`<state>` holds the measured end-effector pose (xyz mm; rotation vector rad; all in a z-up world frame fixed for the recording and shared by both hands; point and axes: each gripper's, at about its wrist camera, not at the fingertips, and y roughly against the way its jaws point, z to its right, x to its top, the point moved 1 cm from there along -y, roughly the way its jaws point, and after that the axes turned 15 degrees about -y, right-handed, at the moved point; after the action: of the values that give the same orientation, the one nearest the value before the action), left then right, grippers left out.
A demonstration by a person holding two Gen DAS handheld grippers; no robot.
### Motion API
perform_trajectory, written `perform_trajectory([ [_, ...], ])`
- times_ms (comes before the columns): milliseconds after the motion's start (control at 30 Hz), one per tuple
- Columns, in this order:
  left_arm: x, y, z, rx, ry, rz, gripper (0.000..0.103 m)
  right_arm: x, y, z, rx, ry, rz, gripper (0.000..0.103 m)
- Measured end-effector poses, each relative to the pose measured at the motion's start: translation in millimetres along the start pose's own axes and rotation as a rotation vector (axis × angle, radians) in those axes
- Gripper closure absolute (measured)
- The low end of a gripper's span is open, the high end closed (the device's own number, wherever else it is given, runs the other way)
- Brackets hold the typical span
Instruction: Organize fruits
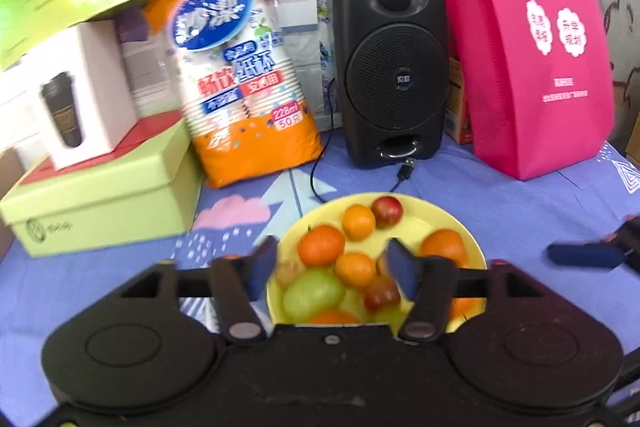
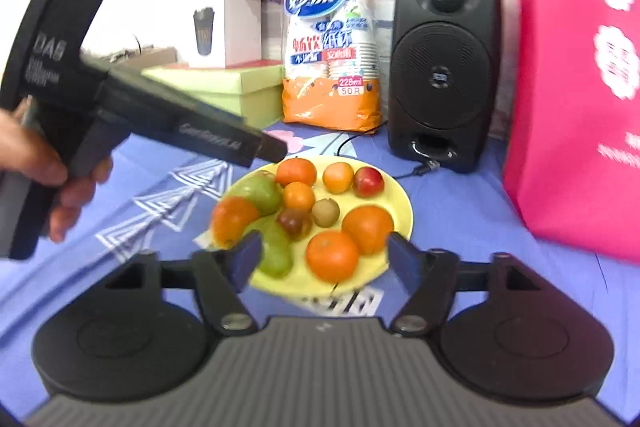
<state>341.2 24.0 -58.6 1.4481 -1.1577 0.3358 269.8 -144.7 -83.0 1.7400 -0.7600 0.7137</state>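
Note:
A yellow plate [image 1: 416, 229] [image 2: 394, 197] on the blue cloth holds several fruits: oranges [image 1: 321, 245] [image 2: 332, 256], green pears [image 1: 314, 294] [image 2: 262, 191], small red apples [image 1: 387, 211] [image 2: 368, 181] and a brown kiwi [image 2: 325, 212]. My left gripper [image 1: 331, 269] is open and empty, hovering over the near side of the plate. My right gripper [image 2: 323, 254] is open and empty, at the plate's near rim. The left gripper's body [image 2: 132, 99] shows in the right wrist view, above the plate's left side. A right finger [image 1: 584, 254] shows at the right edge of the left wrist view.
Behind the plate stand a black speaker [image 1: 394, 67] with a loose cable [image 1: 406, 171], an orange pack of paper cups [image 1: 240, 67], a pink bag [image 1: 528, 39] and stacked green and white boxes [image 1: 100, 195]. Blue patterned cloth [image 1: 520, 211] covers the table.

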Motion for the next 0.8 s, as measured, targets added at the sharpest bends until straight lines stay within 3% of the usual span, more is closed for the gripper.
perform_trajectory([
  [67,-9,19,9,0.032,-0.005,0.015,0.027,-10,21,-4,-0.018,-0.029,0.045,0.000],
  [133,-20,37,19,0.054,0.008,0.022,0.010,-20,39,-7,-0.012,-0.047,0.065,0.000],
  [200,-30,54,26,0.075,0.045,0.031,0.000,-30,52,-10,-0.014,-0.058,0.064,0.000],
  [467,-70,106,50,0.137,0.169,-0.027,0.000,-49,90,-12,-0.140,-0.148,0.075,0.000],
  [700,-91,145,84,0.220,0.086,-0.099,0.000,-57,109,-13,-0.230,-0.182,0.029,0.000],
  [800,-94,162,88,0.208,0.115,-0.090,0.000,-60,118,-14,-0.278,-0.199,0.000,0.000],
])
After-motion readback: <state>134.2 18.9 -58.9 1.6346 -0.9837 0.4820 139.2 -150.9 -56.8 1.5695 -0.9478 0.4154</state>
